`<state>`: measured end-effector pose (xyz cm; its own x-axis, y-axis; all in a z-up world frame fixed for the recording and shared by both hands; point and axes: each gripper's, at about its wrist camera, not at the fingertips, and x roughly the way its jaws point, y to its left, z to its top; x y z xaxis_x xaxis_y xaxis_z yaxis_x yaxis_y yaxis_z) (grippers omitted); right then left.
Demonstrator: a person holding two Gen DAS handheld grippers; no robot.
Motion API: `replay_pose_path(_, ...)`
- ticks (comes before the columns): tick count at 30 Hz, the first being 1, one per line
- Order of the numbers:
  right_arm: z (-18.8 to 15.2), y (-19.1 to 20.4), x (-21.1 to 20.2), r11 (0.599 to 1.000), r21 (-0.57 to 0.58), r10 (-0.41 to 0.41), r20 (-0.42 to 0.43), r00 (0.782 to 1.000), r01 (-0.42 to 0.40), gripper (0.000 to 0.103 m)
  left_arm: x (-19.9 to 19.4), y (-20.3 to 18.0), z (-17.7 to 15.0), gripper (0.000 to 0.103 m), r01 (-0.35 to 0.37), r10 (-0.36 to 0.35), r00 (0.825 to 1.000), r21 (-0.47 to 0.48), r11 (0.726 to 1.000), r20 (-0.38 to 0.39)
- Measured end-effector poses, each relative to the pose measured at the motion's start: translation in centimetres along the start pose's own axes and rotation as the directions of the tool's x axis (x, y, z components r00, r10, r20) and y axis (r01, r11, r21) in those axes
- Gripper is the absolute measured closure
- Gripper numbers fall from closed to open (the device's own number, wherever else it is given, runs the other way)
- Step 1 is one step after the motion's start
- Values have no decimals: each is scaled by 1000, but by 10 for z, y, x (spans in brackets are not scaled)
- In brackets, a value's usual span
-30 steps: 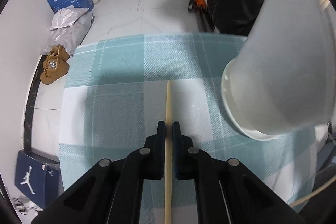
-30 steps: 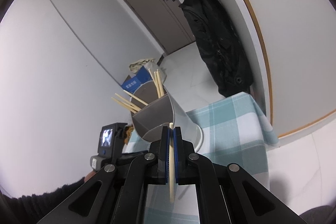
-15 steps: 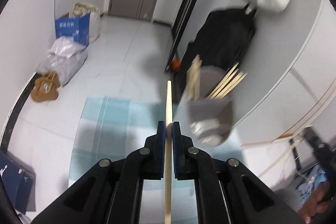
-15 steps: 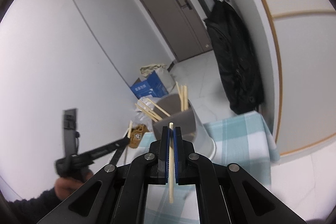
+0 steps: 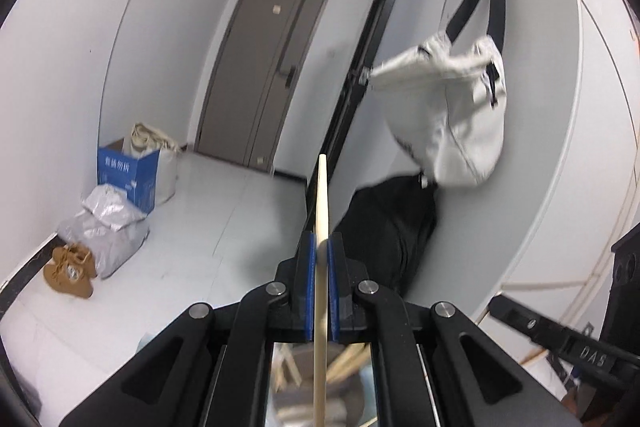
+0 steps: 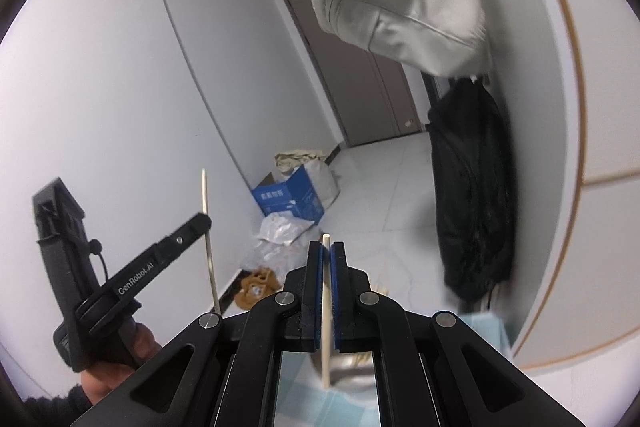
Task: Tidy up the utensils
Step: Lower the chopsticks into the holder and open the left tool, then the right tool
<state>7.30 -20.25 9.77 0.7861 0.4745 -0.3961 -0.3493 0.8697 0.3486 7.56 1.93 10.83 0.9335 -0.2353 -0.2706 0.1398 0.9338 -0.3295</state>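
While each gripper pinches one chopstick, both are held in the air above the cup.

Left gripper (image 5: 322, 251) has its jaws clenched on a chopstick (image 5: 322, 203); right gripper (image 6: 327, 251) has its jaws clenched on a second chopstick (image 6: 326, 303). Below them a grey cup (image 6: 348, 367) holds several more chopsticks, too blurred to count, over the checked counter (image 6: 486, 327). A blue box (image 5: 128, 175) stands open on the floor.

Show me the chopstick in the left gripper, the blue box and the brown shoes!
chopstick (image 5: 322, 203): left wrist view, on its upper shaft above the pads.
blue box (image 5: 128, 179): left wrist view, on its front face.
brown shoes (image 5: 70, 269): left wrist view, on the near shoe's top.
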Motion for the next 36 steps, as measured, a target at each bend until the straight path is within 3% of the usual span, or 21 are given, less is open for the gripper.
replay_pose_path(6,30,-4,39,999,-27,-19,9,1000,20,100,26,2,-3,101,-5,6,998,-15,1000,59)
replay_pose_path(14,34,-21,73,1000,-15,-8,-16,1000,7,100,53,13,-32,101,-41,41,997,-6,999,70)
replay_pose_path(24,24,-29,89,998,-56,-3,-53,999,0,100,61,-3,-70,101,-68,57,994,120,990,92)
replay_pose_path(36,2,-52,100,1000,-2,-1,-104,995,1,100,48,-24,-76,101,-92,49,985,261,961,167)
